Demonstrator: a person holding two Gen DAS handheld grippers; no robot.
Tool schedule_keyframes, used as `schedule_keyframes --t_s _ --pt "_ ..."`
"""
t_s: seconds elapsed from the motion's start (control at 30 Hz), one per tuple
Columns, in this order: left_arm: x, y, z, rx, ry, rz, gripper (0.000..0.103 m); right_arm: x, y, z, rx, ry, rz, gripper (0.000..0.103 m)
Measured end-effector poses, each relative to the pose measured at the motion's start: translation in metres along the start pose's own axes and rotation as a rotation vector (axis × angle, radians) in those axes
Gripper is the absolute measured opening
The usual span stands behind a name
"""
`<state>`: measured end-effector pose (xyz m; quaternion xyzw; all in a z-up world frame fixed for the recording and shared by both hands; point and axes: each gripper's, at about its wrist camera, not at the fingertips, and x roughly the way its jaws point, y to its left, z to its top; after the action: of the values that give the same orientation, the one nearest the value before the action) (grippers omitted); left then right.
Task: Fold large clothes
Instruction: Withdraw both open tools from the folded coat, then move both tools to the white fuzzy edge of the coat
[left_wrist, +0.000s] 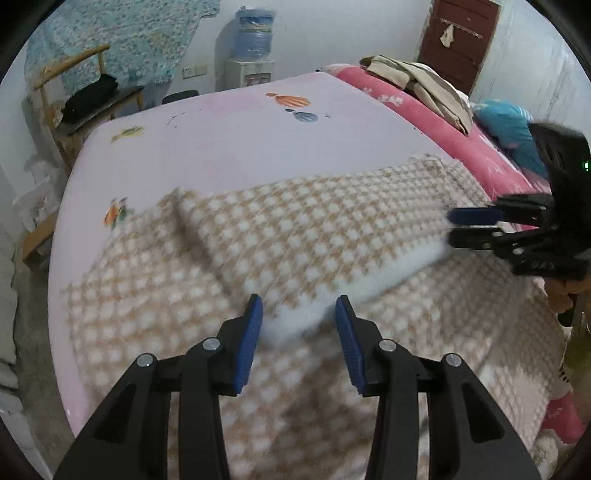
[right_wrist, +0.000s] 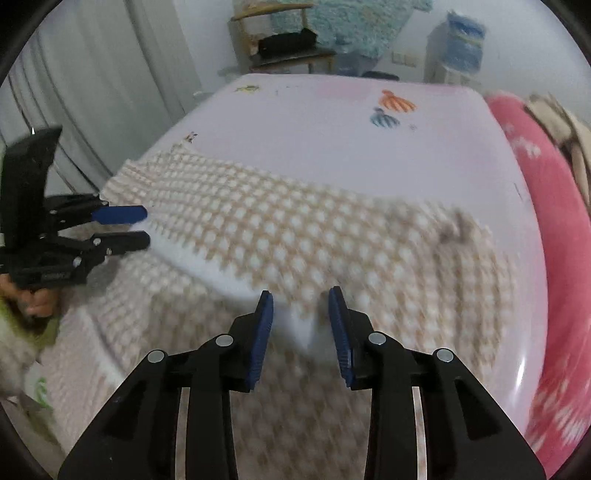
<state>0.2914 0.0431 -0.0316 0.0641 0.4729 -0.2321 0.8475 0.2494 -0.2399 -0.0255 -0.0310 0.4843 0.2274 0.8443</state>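
A large beige-and-white checked fleece garment (left_wrist: 314, 229) lies spread on the bed, with its far part folded back over the near part. The fold's white underside shows along its near edge (left_wrist: 369, 280). My left gripper (left_wrist: 299, 314) pinches one end of that edge, white fleece filling the gap between its blue pads. It also shows at the left of the right wrist view as the left gripper (right_wrist: 146, 226). My right gripper (right_wrist: 301, 310) holds the other end of the white edge (right_wrist: 295, 321) the same way. Its fingertips are also visible as the right gripper (left_wrist: 451, 225).
The bed's pale pink sheet (left_wrist: 240, 147) lies bare beyond the garment. A red blanket (left_wrist: 424, 110) with beige clothes (left_wrist: 424, 85) and a blue bundle (left_wrist: 509, 125) lines the right side. A wooden chair (left_wrist: 85, 96) and a water dispenser (left_wrist: 253, 55) stand by the far wall.
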Motion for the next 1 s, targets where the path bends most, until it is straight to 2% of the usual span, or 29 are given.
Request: schedule_keyframes --t_s 0.07,0.1,0.13,0.3,0.37,0.4,0.47,0.53,0.57,0.77,0.93,1.0 --pt "-0.009 0.009 -0.006 -0.023 -0.004 0.011 0.042 -0.009 -0.005 -0.004 0.015 0.019 -0.019 0.034" --pt "-0.015 0.011 -0.008 -0.028 -0.019 0.016 0.042 -0.012 -0.006 -0.005 0.013 0.039 -0.071 0.037" --pt "-0.022 0.012 -0.009 -0.033 -0.040 0.018 0.041 -0.017 -0.007 -0.005 0.010 0.037 -0.084 0.038" --pt "-0.053 0.004 -0.004 -0.069 -0.123 -0.005 0.041 -0.047 0.007 0.002 0.074 -0.047 -0.008 0.039" --pt "-0.061 -0.004 -0.005 -0.082 -0.125 0.004 0.043 -0.050 0.014 0.005 0.078 -0.067 -0.010 0.052" --pt "-0.062 -0.009 -0.005 -0.089 -0.122 0.000 0.044 -0.054 0.023 0.003 0.078 -0.081 -0.004 0.056" --pt "-0.067 -0.015 -0.013 -0.102 -0.106 0.008 0.051 -0.054 0.042 -0.001 0.079 -0.098 0.018 0.066" --pt "-0.070 -0.020 -0.023 -0.101 -0.095 0.021 0.056 -0.060 0.058 -0.014 0.080 -0.107 0.037 0.076" --pt "-0.072 -0.021 -0.028 -0.101 -0.090 0.028 0.059 -0.063 0.066 -0.025 0.082 -0.108 0.036 0.078" --pt "-0.090 -0.027 -0.076 -0.161 -0.052 0.065 0.065 -0.064 0.091 -0.076 0.120 -0.069 0.007 0.081" --pt "-0.106 -0.024 -0.113 -0.189 -0.064 0.169 0.065 -0.053 0.102 -0.105 0.150 -0.037 0.012 0.081" --pt "-0.113 -0.018 -0.127 -0.207 -0.076 0.209 0.065 -0.046 0.111 -0.117 0.127 -0.017 -0.037 0.081"
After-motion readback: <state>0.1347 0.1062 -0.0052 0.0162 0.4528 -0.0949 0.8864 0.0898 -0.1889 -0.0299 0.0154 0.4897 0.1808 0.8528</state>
